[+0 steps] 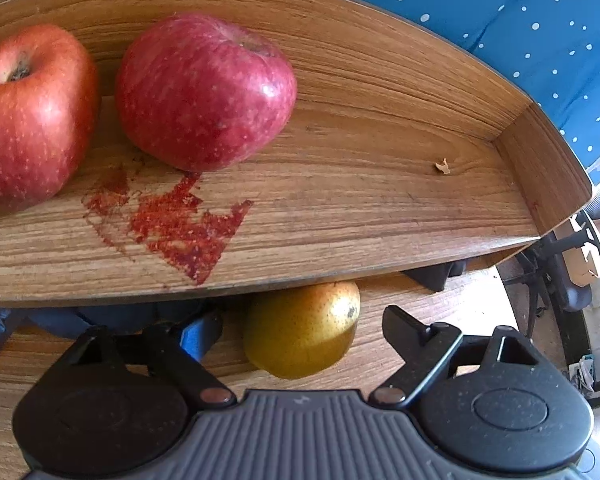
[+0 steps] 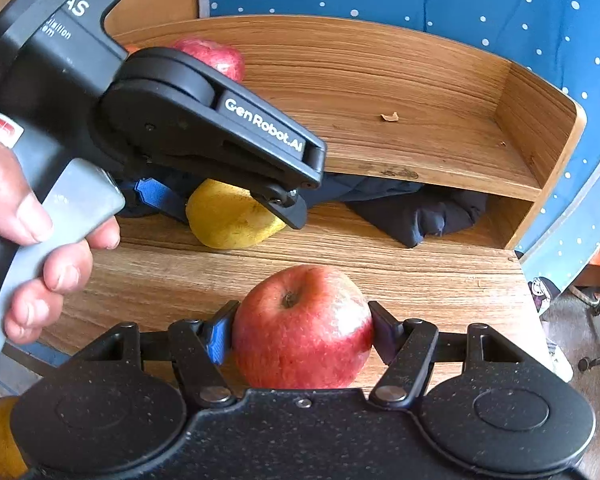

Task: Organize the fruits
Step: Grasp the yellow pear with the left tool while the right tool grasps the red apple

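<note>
Your right hand-held gripper (image 2: 302,334) clamps a red apple (image 2: 302,328); ahead, your left hand-held gripper (image 2: 236,210) brackets a yellow pear (image 2: 228,220), grip uncertain.

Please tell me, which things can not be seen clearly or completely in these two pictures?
- Yellow pear: left wrist view, top hidden by the shelf; right wrist view, partly behind the left tongs.
- Apples on the shelf: right wrist view, mostly hidden by the left tongs.
- Yellow fruit: cut off at the edge.
</note>
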Motion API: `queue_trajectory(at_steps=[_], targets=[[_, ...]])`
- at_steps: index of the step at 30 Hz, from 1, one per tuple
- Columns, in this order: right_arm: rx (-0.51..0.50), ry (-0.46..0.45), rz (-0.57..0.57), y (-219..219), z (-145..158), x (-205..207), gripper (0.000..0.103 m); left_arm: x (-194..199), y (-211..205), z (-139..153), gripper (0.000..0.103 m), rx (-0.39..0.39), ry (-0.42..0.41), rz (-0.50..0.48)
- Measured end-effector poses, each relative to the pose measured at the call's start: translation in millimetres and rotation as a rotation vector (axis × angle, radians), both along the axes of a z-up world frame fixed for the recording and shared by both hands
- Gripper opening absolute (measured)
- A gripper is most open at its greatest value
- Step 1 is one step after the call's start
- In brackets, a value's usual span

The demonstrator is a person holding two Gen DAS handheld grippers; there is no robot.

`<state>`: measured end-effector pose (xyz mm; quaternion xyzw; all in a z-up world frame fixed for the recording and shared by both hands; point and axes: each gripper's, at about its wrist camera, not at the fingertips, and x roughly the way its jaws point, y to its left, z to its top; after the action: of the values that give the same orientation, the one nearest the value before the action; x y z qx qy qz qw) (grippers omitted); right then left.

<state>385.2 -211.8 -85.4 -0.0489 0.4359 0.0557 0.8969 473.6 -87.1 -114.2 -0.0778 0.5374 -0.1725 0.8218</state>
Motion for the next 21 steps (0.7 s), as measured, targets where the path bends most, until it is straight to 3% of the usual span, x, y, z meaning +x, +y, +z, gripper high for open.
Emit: queue_trajectory(at_steps=[6,21], targets=[[-0.028,-0.005,0.031,4.6,2.1,4.2,0.068,2.4,2.7,1.3,0.064,-0.012,-0.002,0.010],[0.015,-0.031,-0.057,0.3,28.4,-32.4,0.068,-34.1,21.1,19.0,0.060,-0.039,0.006,-0.074]])
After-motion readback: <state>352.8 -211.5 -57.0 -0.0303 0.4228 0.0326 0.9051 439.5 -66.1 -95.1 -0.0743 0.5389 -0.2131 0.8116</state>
